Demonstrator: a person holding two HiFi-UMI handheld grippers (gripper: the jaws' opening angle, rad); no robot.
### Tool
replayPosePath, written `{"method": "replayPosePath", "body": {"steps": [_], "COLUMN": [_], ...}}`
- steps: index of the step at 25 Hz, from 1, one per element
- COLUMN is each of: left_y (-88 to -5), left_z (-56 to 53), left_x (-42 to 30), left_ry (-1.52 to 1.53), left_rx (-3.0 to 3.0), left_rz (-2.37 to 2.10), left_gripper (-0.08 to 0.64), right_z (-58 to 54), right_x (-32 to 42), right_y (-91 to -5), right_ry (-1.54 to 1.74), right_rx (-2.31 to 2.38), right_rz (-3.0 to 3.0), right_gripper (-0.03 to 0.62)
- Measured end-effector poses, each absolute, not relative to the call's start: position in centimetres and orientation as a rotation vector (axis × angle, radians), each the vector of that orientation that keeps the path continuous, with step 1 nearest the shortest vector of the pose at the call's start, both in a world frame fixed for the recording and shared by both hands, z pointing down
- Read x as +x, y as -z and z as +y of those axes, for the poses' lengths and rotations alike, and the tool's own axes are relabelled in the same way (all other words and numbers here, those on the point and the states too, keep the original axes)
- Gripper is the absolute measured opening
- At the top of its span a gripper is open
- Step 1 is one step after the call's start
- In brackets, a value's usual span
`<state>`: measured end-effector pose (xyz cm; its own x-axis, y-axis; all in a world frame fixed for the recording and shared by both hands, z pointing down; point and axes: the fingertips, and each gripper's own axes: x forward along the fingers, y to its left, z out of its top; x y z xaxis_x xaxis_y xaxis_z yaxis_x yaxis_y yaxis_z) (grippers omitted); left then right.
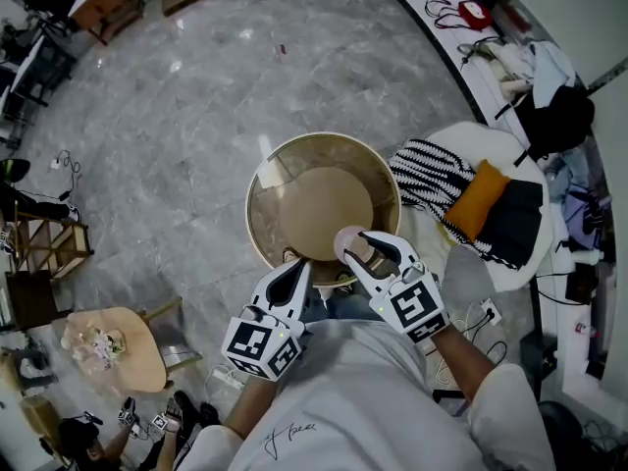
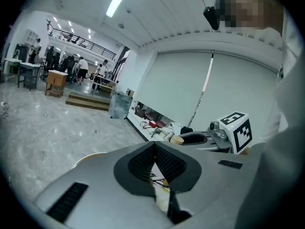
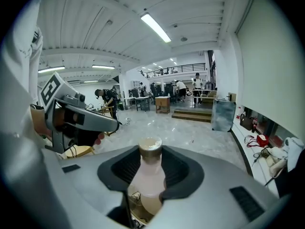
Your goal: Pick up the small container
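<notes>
The small container [image 3: 147, 182] is already in your right claw [image 3: 150, 157]. The jaws stand wide, with both ribbed black pads pressed against its sides, so nothing lies ahead of you to reach for. Its long axis runs along the jaws, with the capped end pointing far, away from you, and the rounded base near. From the head view it hangs over the near rim of the round tabletop [image 1: 257, 180] and is clear of the surface.

Your left claw [image 2: 153, 149] sits just beside the right one, to its left. Its tips are closed together with nothing between them, so the right hand alone carries the load.

The container looks like smooth, pale pink plastic, with a bulging body that narrows to a neck under a tan, flat-topped cap. The pads grip it at the neck and shoulder, and that curved, slick shape could slide forward if you tip the claw down. The tabletop is glassy brown inside a pale gold rim, and it stands on a grey marbled floor [image 1: 196, 116].
</notes>
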<state>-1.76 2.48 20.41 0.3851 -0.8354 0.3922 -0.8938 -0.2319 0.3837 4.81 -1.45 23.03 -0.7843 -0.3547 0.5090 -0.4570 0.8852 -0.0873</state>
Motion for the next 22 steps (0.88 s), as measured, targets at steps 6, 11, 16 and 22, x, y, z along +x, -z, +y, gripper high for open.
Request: {"method": "replayPosePath", "body": {"steps": [6, 11, 16, 22], "left_y": [-18.6, -17.7, -17.3, -16.9], "left_z": [3.5, 4.5, 5.9, 7.0], "left_x": [-2.1, -2.2, -2.1, -2.5], "left_ry": [-0.108, -0.092, -0.068, -0.047], "left_rx": [2.119, 2.128, 2.128, 2.124], "left_rz": [-1.525, -1.559, -1.580, -1.593], "left_gripper": [0.017, 0.017, 0.017, 0.017], "right_z": [-0.4, 0.7, 2.1, 2.9], "right_x": [5.0, 5.0, 5.1, 5.0], "right_y": [-20.7, -19.5, -19.3, -18.5], "right_ry": [-0.271, -0.208, -0.246, -0.227], "right_rx": [0.556, 0.532, 0.504, 0.505], "right_rz": [-2.595, -2.610, -2.626, -2.640], "right_gripper": [0.146, 0.146, 0.146, 0.146]}}
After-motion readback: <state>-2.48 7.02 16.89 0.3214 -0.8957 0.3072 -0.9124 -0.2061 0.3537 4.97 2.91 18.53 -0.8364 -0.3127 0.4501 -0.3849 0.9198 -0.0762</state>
